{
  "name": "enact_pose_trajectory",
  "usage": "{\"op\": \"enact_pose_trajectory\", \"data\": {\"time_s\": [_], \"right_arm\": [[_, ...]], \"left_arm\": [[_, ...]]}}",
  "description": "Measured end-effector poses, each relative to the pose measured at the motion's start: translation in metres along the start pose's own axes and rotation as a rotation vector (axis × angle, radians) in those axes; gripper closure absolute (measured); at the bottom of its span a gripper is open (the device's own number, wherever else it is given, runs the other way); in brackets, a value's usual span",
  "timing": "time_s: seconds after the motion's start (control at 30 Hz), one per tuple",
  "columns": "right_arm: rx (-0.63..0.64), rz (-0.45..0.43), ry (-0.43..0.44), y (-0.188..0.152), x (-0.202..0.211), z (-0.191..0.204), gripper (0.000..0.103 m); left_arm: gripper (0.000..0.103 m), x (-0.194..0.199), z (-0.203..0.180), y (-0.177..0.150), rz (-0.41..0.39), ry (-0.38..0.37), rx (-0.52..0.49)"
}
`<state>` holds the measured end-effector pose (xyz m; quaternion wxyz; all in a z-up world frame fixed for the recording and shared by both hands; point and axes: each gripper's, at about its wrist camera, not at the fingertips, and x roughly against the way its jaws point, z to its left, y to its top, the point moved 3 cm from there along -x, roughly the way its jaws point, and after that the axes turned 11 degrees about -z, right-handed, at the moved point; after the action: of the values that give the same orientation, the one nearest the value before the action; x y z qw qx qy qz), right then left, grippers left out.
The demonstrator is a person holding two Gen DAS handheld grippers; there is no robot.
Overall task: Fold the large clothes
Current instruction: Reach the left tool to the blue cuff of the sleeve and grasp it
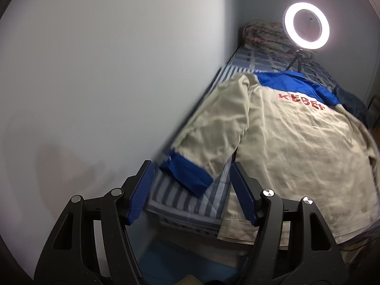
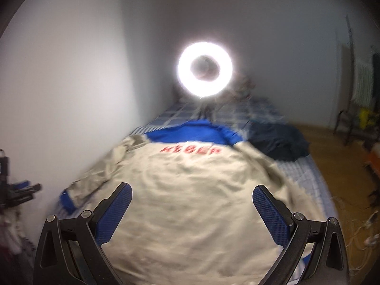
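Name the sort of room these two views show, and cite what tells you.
Probably a bedroom: a bed with a striped cover against the wall, rolled bedding at its head, and a jacket spread out on it.

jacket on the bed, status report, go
Left gripper open near blue cuff. Right gripper open, empty. Jacket flat, unfolded. Ring light beyond collar.

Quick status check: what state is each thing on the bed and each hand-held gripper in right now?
Jacket: spread back-up on bed, unfolded.
Sleeve: laid alongside body, blue cuff near bed edge.
Ring light: on.
Dark garment: crumpled.
Left hand-held gripper: open, empty.
Right hand-held gripper: open, empty.
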<state>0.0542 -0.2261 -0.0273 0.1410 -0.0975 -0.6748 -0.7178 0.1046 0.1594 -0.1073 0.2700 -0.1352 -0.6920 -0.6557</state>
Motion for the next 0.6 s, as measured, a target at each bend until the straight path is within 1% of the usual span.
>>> {"op": "enact_pose_trajectory", "data": {"time_s": [0.07, 0.17, 0.23, 0.33, 0.4, 0.47, 0.6], "right_arm": [[-0.025, 0.015, 0.047, -0.006, -0.008, 0.003, 0.000], [-0.070, 0.053, 0.076, -0.020, -0.026, 0.003, 0.000], [-0.109, 0.089, 0.110, -0.030, -0.040, 0.004, 0.000], [-0.132, 0.132, 0.141, -0.044, -0.059, 0.007, 0.000], [-0.133, 0.151, 0.159, -0.049, -0.067, 0.009, 0.000], [-0.127, 0.161, 0.184, -0.051, -0.074, 0.014, 0.000], [-0.105, 0.173, 0.225, -0.053, -0.084, 0.026, 0.001]], "left_arm": [[0.034, -0.013, 0.007, -0.009, 0.048, -0.018, 0.048], [0.034, -0.032, 0.012, -0.024, 0.126, -0.062, 0.122], [0.034, -0.047, 0.014, -0.035, 0.185, -0.089, 0.195], [0.034, -0.069, 0.017, -0.046, 0.254, -0.109, 0.296], [0.034, -0.083, 0.016, -0.051, 0.275, -0.100, 0.324], [0.034, -0.097, 0.013, -0.055, 0.289, -0.078, 0.329], [0.034, -0.124, 0.017, -0.067, 0.330, -0.042, 0.384]]}}
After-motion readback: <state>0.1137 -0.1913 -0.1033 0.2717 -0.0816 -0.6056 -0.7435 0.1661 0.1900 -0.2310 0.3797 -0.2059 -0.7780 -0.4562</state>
